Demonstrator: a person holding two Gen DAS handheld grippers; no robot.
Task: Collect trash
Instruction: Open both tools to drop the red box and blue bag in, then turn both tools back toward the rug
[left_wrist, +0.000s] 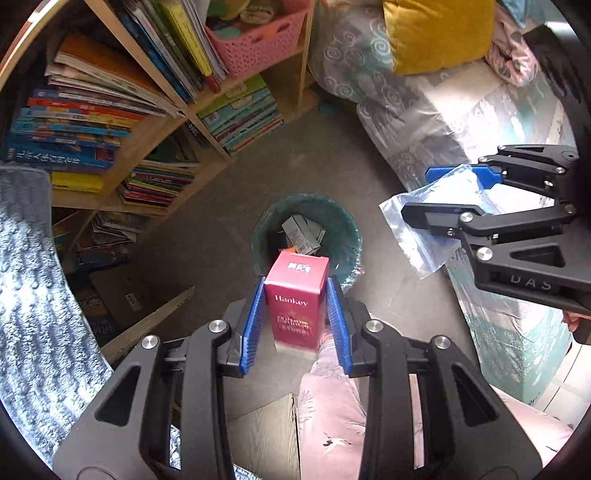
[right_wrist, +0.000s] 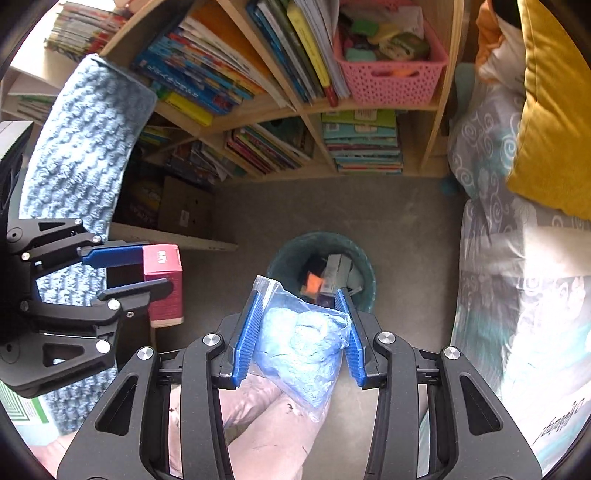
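My left gripper (left_wrist: 296, 291) is shut on a pink Hankey box (left_wrist: 296, 299) and holds it above and just short of a round teal trash bin (left_wrist: 343, 225) on the floor. The bin holds grey cartons and orange scraps. My right gripper (right_wrist: 301, 299) is shut on a clear plastic bag (right_wrist: 303, 350) with blue material inside, held above the near side of the bin (right_wrist: 365, 280). In the left wrist view the right gripper (left_wrist: 415, 192) with its bag (left_wrist: 424, 240) is at the right. In the right wrist view the left gripper (right_wrist: 157, 269) with the box (right_wrist: 164, 291) is at the left.
A wooden bookshelf (left_wrist: 155, 122) full of books and a pink basket (left_wrist: 258, 40) stands behind the bin. A bed with patterned cover (left_wrist: 424, 122) and a yellow pillow (left_wrist: 436, 33) is at the right. A blue knit cloth (right_wrist: 81, 147) and cardboard boxes (right_wrist: 184, 214) are at the left.
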